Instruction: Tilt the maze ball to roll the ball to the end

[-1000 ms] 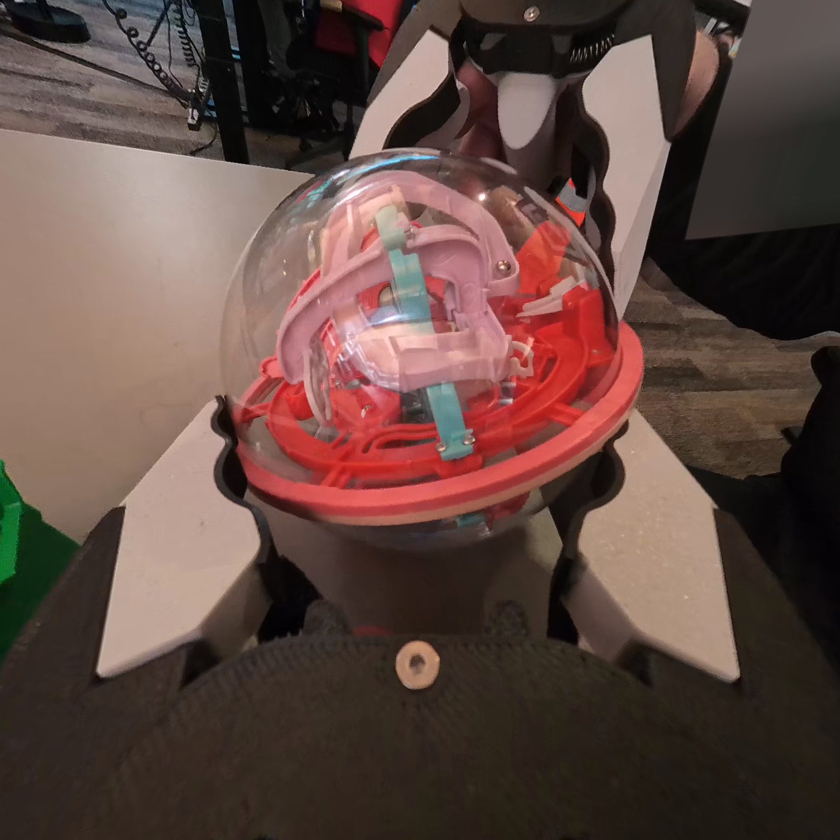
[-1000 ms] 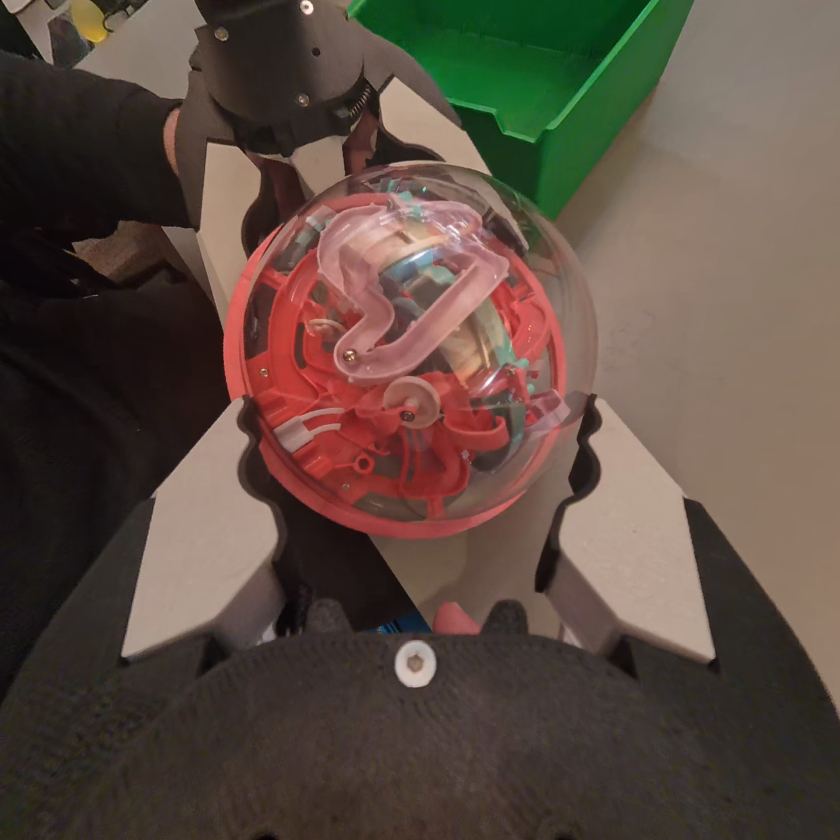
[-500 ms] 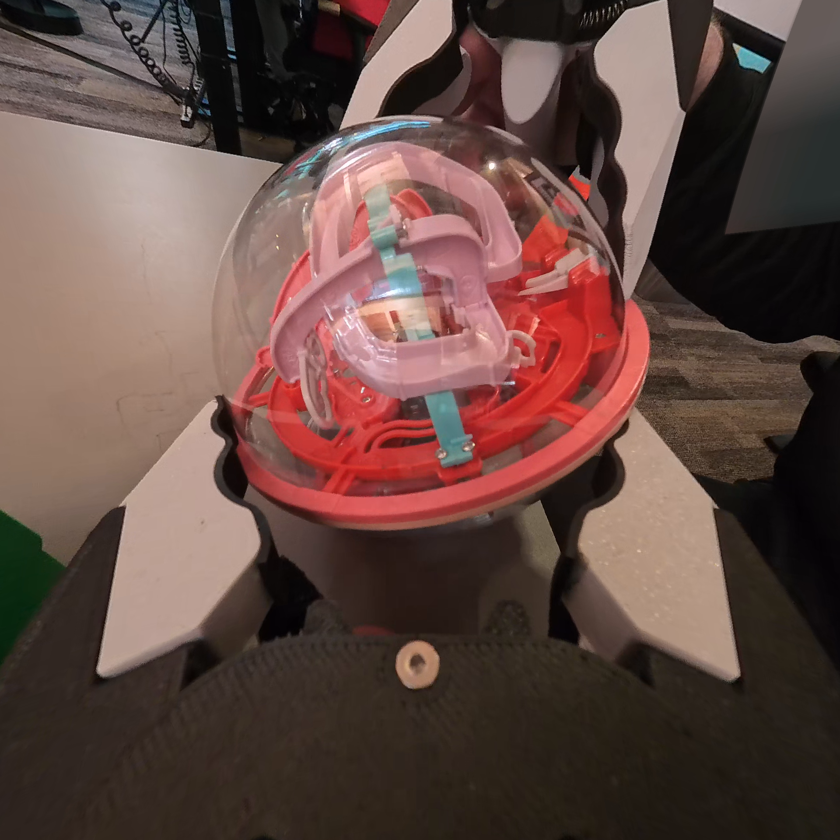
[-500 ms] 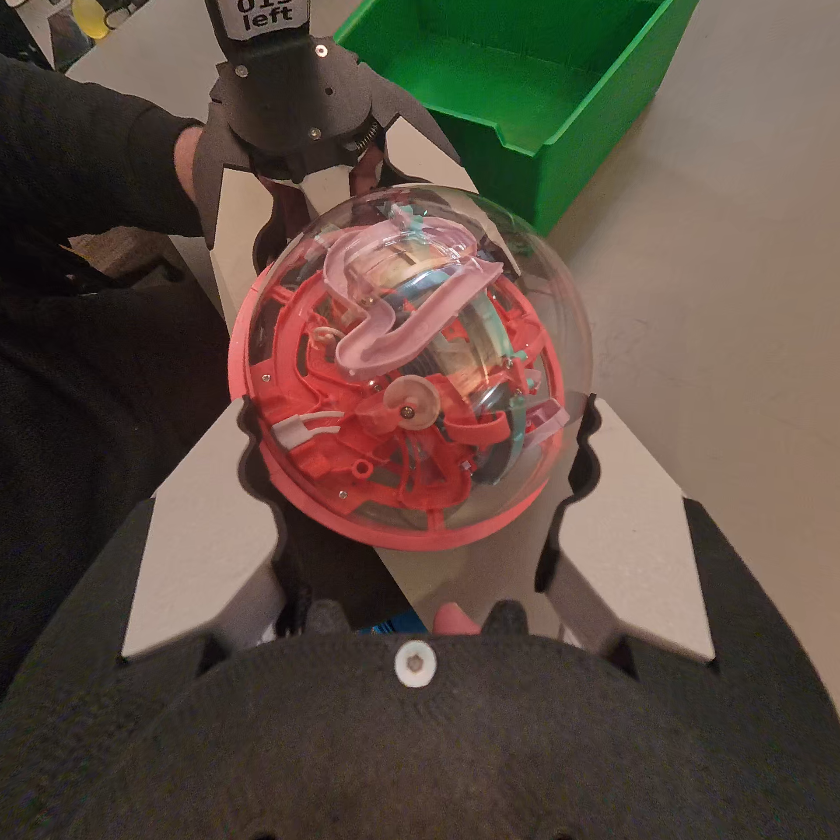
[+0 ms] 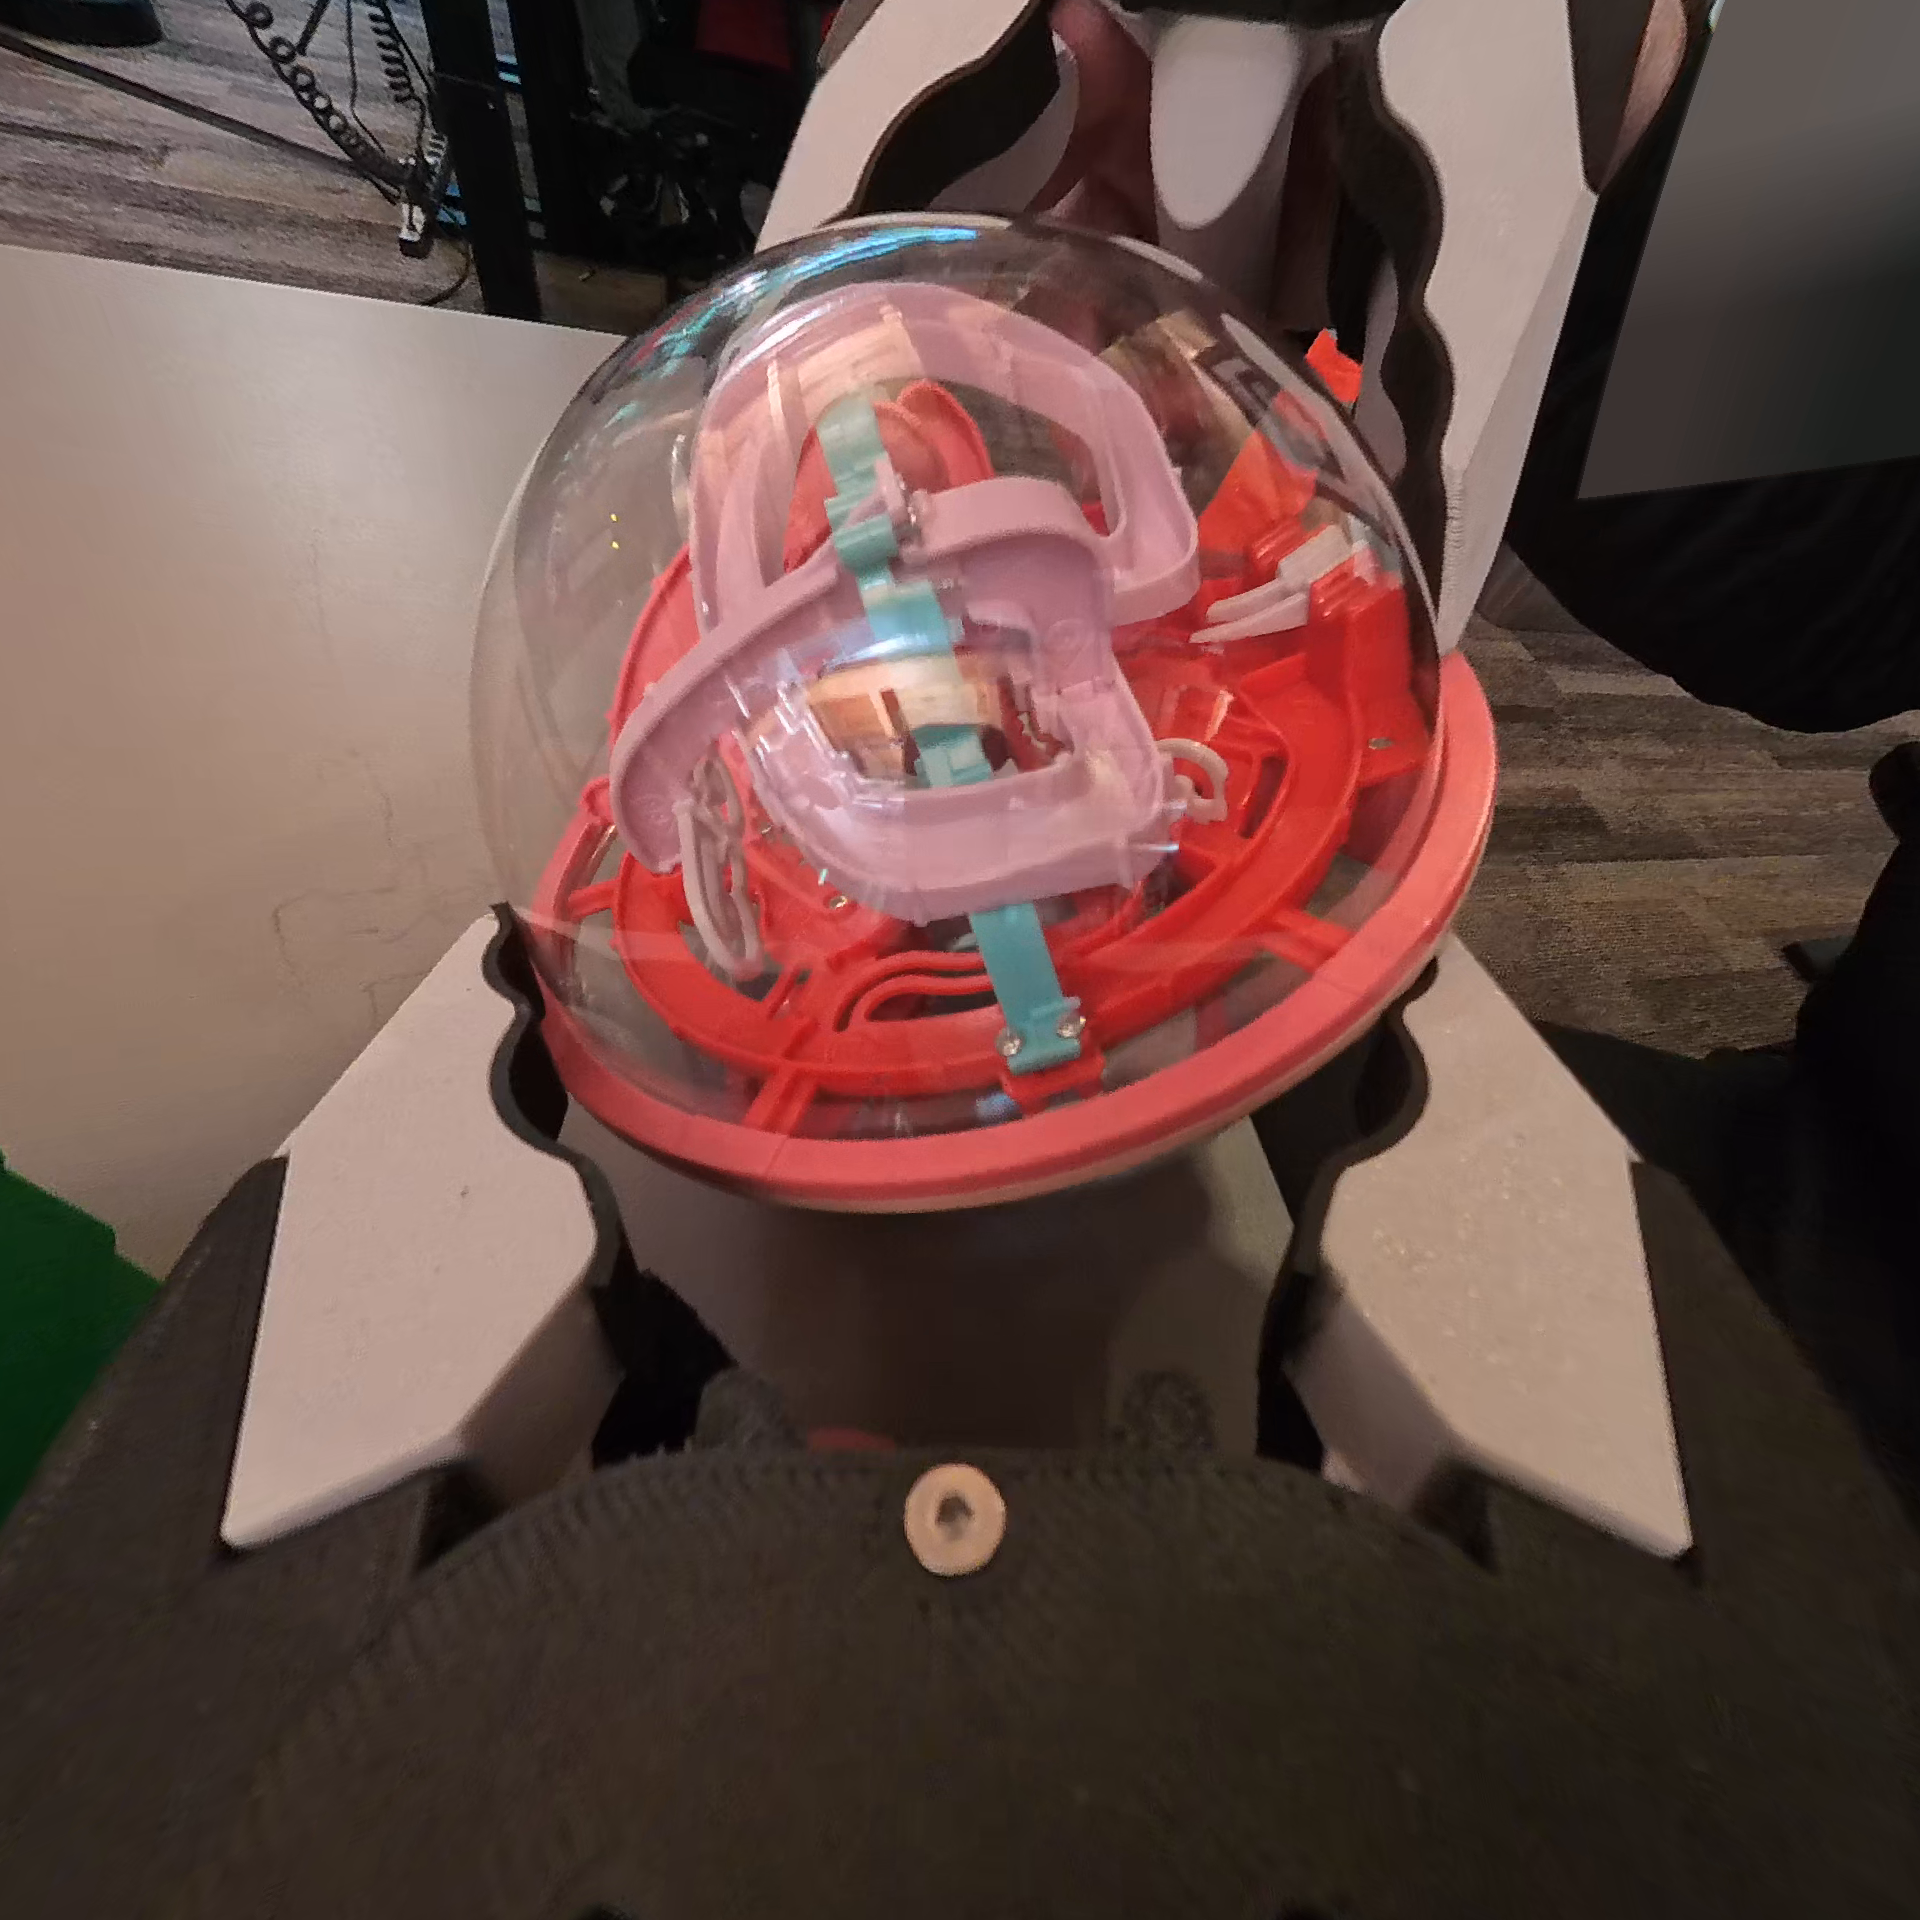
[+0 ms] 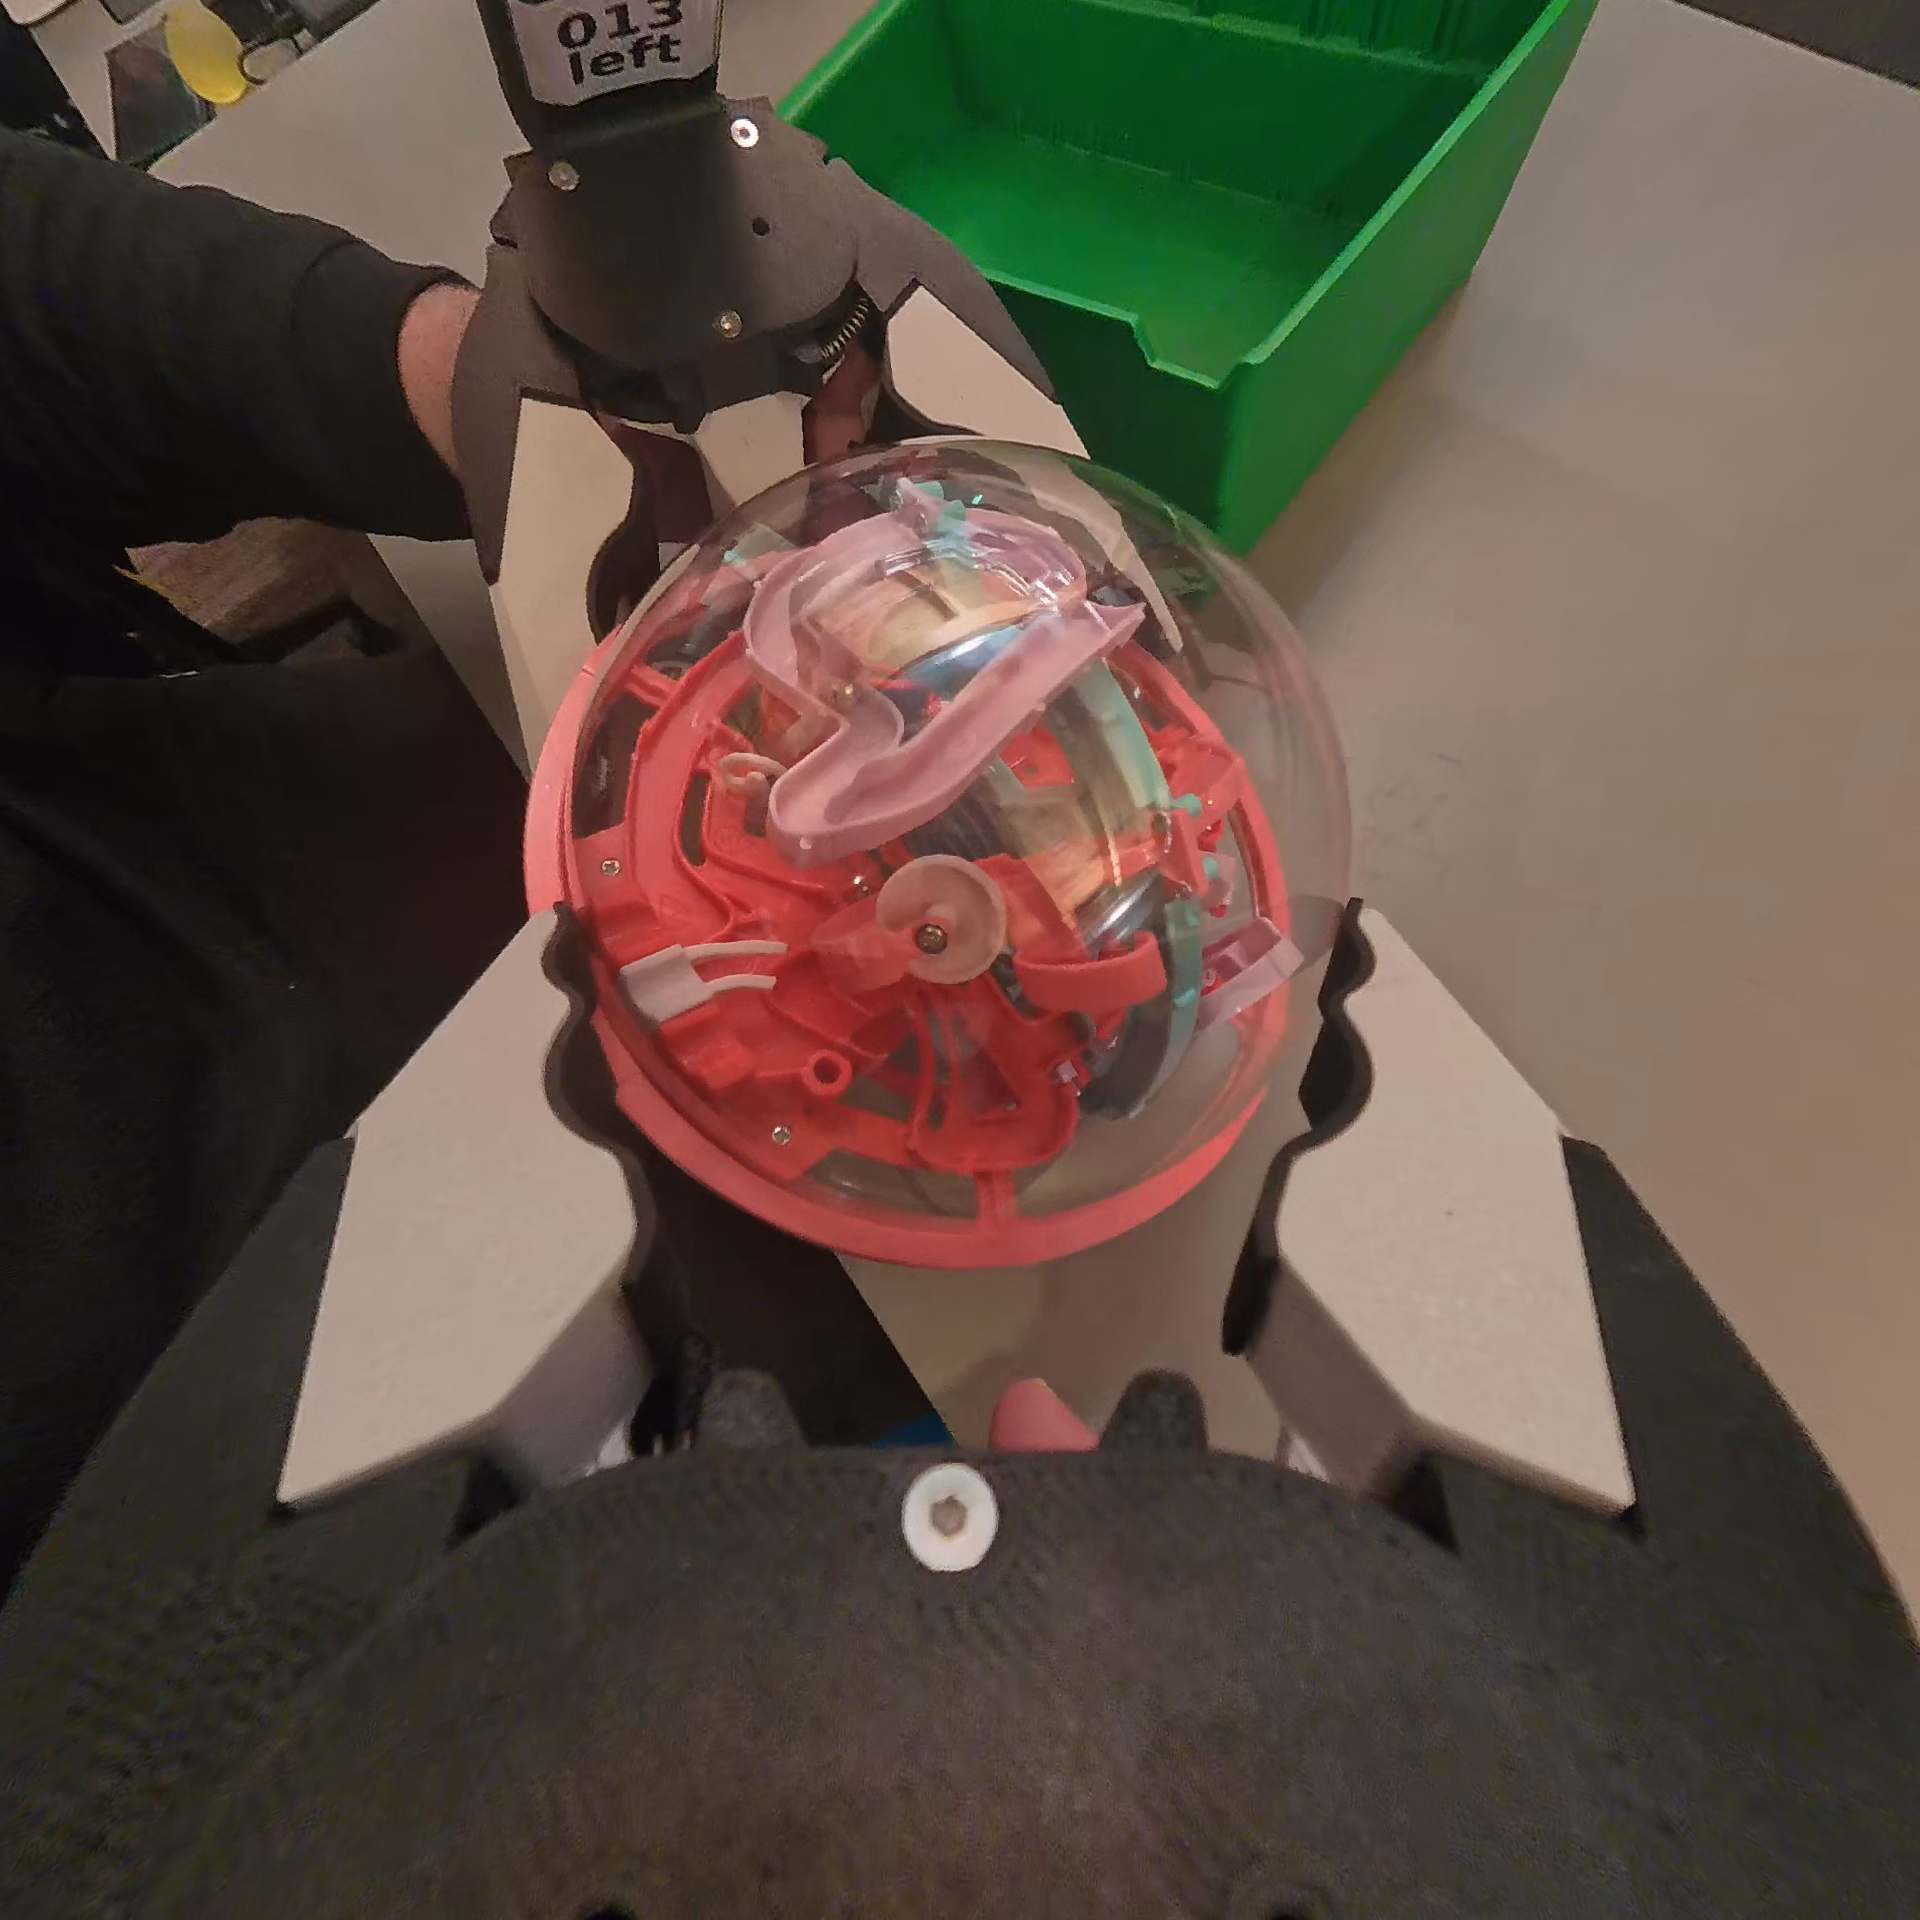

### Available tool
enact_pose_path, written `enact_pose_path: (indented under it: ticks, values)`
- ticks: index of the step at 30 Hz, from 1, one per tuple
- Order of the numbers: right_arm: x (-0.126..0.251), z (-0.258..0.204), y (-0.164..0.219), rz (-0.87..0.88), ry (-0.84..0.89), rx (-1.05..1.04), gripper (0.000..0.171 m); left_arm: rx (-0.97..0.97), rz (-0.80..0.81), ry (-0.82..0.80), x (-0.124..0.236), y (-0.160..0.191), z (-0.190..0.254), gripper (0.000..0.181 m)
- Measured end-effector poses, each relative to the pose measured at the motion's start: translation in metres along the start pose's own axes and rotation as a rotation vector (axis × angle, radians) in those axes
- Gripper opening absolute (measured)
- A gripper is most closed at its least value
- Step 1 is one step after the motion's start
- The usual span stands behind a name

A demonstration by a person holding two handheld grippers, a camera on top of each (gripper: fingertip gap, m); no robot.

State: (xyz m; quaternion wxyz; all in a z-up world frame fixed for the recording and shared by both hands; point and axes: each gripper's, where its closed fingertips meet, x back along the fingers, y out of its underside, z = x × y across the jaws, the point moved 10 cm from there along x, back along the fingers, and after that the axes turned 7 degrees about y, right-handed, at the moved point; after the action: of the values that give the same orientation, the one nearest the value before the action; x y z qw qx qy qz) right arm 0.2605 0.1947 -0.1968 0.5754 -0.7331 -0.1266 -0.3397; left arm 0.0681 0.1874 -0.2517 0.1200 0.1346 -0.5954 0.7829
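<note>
The maze ball is up in the air, over the desk's near edge. The left claw squeezes one side and the right claw squeezes the other, so it cannot slip. It leans sideways, probably to make the little ball inside roll. I cannot spot that little ball.

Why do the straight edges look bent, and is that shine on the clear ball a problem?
Left wrist view: the wide lens bows the table edge; pale reflections streak the maze ball dome, but the tracks stay readable. Right wrist view: the green bin looks splayed, soft glare sits on the dome, and the picture is sharp with warm light.
</note>
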Motion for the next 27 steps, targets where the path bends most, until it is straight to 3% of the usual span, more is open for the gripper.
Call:
enact_pose_path:
  ticks: [10, 14, 27]
  values:
    - [0.001, -0.003, 0.000, 0.014, 0.016, 0.016, 0.136, -0.019, -0.046, 0.000, 0.000, 0.000, 0.000, 0.152]
    - [0.004, 0.000, 0.001, 0.094, -0.024, -0.041, 0.136, -0.023, -0.058, -0.009, 0.000, 0.003, 0.001, 0.151]
    - [0.005, 0.008, 0.046, 0.169, -0.019, -0.261, 0.144, -0.024, -0.057, -0.014, 0.000, 0.003, 0.002, 0.148]
